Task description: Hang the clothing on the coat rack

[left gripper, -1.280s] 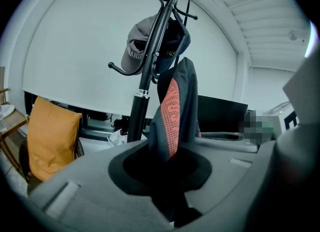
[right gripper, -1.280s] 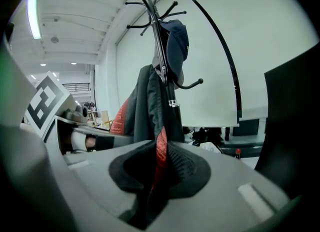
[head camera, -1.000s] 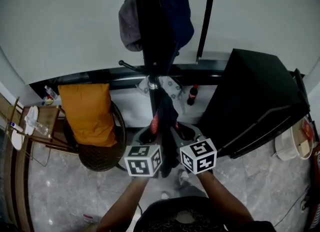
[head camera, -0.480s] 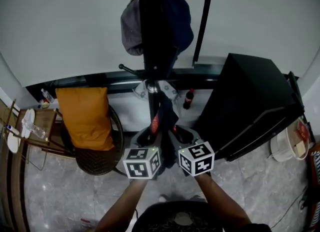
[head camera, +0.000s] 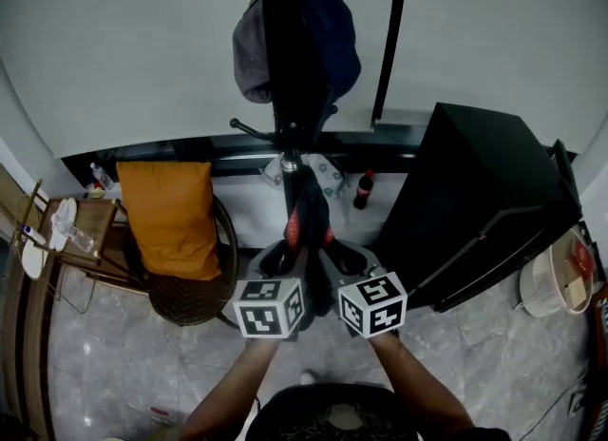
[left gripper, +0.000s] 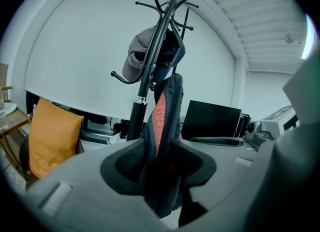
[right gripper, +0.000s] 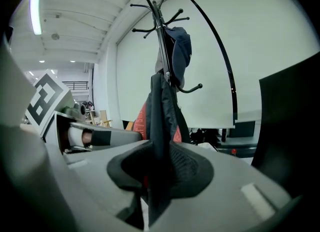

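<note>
Black fabric with a red mesh lining, the garment (head camera: 310, 216) is hanging down along the pole of the coat rack (head camera: 283, 68) in the centre of the head view. Its top is sitting against the pole near the low hooks, though whether it is caught on one cannot be told. Its lower end is reaching down between the two grippers.

Just left of centre, low in the frame, the left gripper (head camera: 282, 260) is standing with its jaws spread wide. They have just been opening, and the cloth is hanging loosely between them. Just beside it, the right gripper (head camera: 342, 257) is pinching a narrow fold of the garment, with its jaws closed against the cloth.

Near the top of the rack, a grey cap (head camera: 251, 54) and a dark blue cap (head camera: 334, 40) are hanging side by side. An orange cushion (head camera: 171, 216) is leaning on a chair (head camera: 195, 295) at lower left, and a black cabinet (head camera: 484, 197) is standing at right.
</note>
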Motion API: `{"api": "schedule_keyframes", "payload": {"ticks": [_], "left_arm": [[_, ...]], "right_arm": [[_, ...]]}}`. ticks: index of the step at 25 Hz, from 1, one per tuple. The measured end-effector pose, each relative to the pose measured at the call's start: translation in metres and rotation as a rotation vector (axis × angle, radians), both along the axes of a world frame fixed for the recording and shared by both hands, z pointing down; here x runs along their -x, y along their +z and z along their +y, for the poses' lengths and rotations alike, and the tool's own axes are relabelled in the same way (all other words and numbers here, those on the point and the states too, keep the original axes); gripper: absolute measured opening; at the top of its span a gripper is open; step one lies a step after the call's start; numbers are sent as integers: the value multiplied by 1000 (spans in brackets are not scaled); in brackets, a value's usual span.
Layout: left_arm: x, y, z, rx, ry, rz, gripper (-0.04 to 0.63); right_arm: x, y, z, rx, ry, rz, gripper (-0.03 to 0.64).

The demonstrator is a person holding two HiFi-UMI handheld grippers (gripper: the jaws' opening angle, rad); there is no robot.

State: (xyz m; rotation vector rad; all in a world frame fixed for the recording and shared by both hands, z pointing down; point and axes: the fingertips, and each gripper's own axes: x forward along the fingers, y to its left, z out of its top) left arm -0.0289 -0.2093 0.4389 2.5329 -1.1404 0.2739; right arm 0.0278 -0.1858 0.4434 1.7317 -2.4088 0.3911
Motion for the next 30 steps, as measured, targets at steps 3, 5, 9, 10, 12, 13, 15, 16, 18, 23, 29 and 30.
{"api": "schedule_keyframes", "payload": {"ticks": [3,5,9,10,12,13,15,16,18,23,29,30], "left_arm": [[-1,-1,9,-8,-15,-7,138],[-1,-3,15,-8,-24,-9,138],[-4,-6,26,-17,-46,-14,138],[-4,-7,29,-18,-52,-15,138],[-6,-9,36,-17,-61,-15,138],[-7,-10,39,-17,-66,-16,138],[-8,-13,45,-21,-80,-18,137],[-9,-14,47,-23,-88,-20,137],[-10,-16,52,-27,-103,-23,137],[-14,-16,66,-22,-137,-30,137],[-23,-15,82,-17,-153,-27,135],[-25,-14,85,-15,-155,-27,135]], "right_arm": [[-1,1,8,-1,-17,-11,89],[-3,-1,13,-9,-23,-17,89],[-5,-6,21,-21,-49,-18,89],[-7,-6,24,-20,-54,-16,89],[-10,-6,30,-18,-62,-13,89],[-11,-7,34,-20,-66,-11,89],[-13,-8,40,-23,-77,-8,89],[-14,-9,42,-25,-84,-7,89],[-16,-12,48,-29,-96,-8,89],[-23,-17,61,-34,-121,-15,87],[-29,-19,75,-37,-155,-35,83],[-29,-19,77,-37,-161,-36,83]]}}
